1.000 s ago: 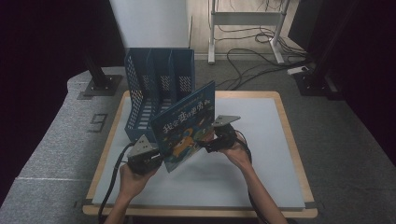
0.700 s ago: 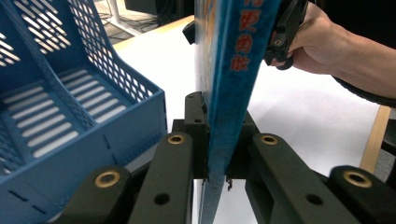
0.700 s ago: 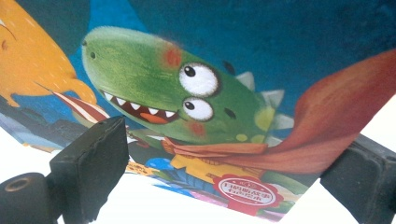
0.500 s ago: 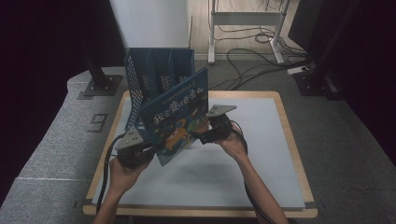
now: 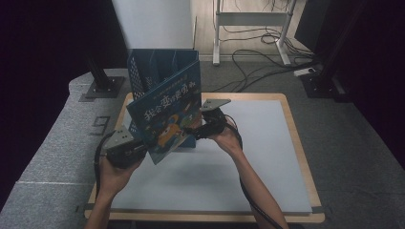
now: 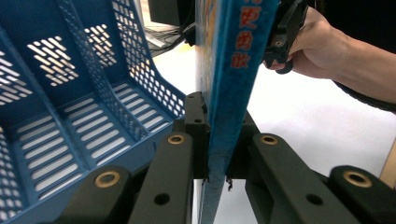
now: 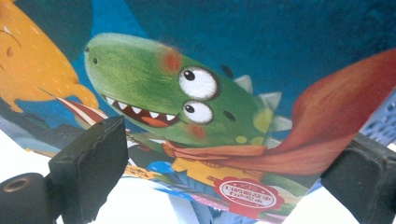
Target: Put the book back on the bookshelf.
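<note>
Shadow covers most of the room: both sides of the high view are near black, and only a white panel, a white frame's legs and loose cables on the grey floor (image 5: 363, 157) show behind the table (image 5: 296, 143). The book (image 5: 167, 114) hides the front of the blue rack (image 5: 143, 67) in that view; in the right gripper view its cover stands so close that its edges are cut off and only a green dinosaur and an orange creature can be made out. The rack sits at the table's far left corner, its slotted compartments open toward the left gripper view. The table has a pale top with a wooden rim.

The book is held tilted in the air over the left half of the table, just in front of the rack. The left gripper (image 6: 215, 173) is clamped on the book's lower edge, pads pressed to both faces. The right gripper (image 5: 203, 129) sits at the book's right edge; its jaws stand wide apart in its own view, one at each side of the cover, and whether they touch it I cannot tell.
</note>
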The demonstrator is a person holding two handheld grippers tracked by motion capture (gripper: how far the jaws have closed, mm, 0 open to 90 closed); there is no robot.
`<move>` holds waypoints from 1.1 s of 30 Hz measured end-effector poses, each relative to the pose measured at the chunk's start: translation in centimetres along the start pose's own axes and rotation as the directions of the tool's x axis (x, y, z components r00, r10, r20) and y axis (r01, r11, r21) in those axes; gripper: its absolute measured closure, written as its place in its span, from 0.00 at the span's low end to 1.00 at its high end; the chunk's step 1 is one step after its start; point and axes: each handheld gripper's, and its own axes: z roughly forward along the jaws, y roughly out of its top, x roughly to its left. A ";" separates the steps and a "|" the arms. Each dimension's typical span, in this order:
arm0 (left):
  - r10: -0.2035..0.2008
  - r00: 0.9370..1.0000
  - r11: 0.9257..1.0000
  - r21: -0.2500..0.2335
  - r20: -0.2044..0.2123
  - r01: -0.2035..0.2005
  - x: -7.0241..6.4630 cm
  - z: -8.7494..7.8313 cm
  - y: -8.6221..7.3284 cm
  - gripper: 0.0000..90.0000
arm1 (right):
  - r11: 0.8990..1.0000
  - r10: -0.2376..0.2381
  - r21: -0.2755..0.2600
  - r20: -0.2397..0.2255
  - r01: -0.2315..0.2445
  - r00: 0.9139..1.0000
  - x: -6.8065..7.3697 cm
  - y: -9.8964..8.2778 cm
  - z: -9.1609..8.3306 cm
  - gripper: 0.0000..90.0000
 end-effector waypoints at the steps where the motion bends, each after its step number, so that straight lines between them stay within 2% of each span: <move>1: 0.000 1.000 1.000 0.000 0.000 0.000 0.0 0.0 0.0 0.92 | 1.000 0.001 0.003 -0.003 -0.001 1.000 0.0 0.1 0.2 0.07; 9: 0.000 0.999 1.000 0.003 -0.050 0.000 0.6 -0.3 -0.5 0.92 | 1.000 0.004 -0.011 -0.034 -0.005 0.999 -0.3 0.3 2.1 0.06; 13: -0.019 0.999 1.000 0.008 -0.051 0.019 1.0 0.0 -1.0 0.92 | 1.000 0.014 -0.001 -0.049 -0.014 0.999 -0.6 -0.2 2.9 0.06; 20: -0.042 0.998 0.999 0.001 -0.055 0.042 1.3 0.1 -1.3 0.92 | 1.000 0.010 -0.014 -0.047 -0.011 0.999 -0.8 -0.2 3.2 0.07; 24: -0.046 0.997 0.999 -0.001 -0.059 0.046 1.3 0.1 -1.4 0.92 | 1.000 0.010 0.028 -0.014 -0.009 1.000 -1.0 0.0 2.6 0.16; 25: -0.051 0.997 0.999 -0.002 -0.062 0.051 1.3 0.1 -1.4 0.92 | 0.999 0.002 0.036 0.017 -0.002 1.000 -0.9 -0.1 2.4 0.18; 27: -0.052 0.997 0.999 -0.002 -0.062 0.052 1.3 0.1 -1.4 0.92 | 0.999 0.001 0.039 0.032 -0.002 0.999 -0.9 -0.1 2.2 0.19; 29: -0.054 0.996 0.999 0.002 -0.067 0.054 1.2 0.2 -1.3 0.92 | 0.999 0.020 0.031 0.047 -0.022 0.999 -0.9 -0.3 1.7 0.23; 30: -0.054 0.996 0.998 0.004 -0.069 0.055 1.2 0.2 -1.3 0.92 | 0.999 0.032 0.011 0.085 -0.033 0.996 -0.8 -0.6 1.3 0.32; 31: -0.058 0.996 0.998 0.004 -0.071 0.058 1.1 0.2 -1.2 0.92 | 0.999 0.041 0.006 0.103 -0.041 0.994 -0.7 -0.7 1.1 0.36; 32: -0.058 0.996 0.998 0.004 -0.071 0.058 1.1 0.2 -1.2 0.92 | 0.999 0.053 -0.004 0.116 -0.053 0.992 -0.6 -0.9 0.8 0.43; 33: -0.060 0.996 0.998 0.005 -0.073 0.060 1.1 0.2 -1.2 0.92 | 0.998 0.061 -0.019 0.111 -0.059 0.992 -0.5 -1.1 0.6 0.51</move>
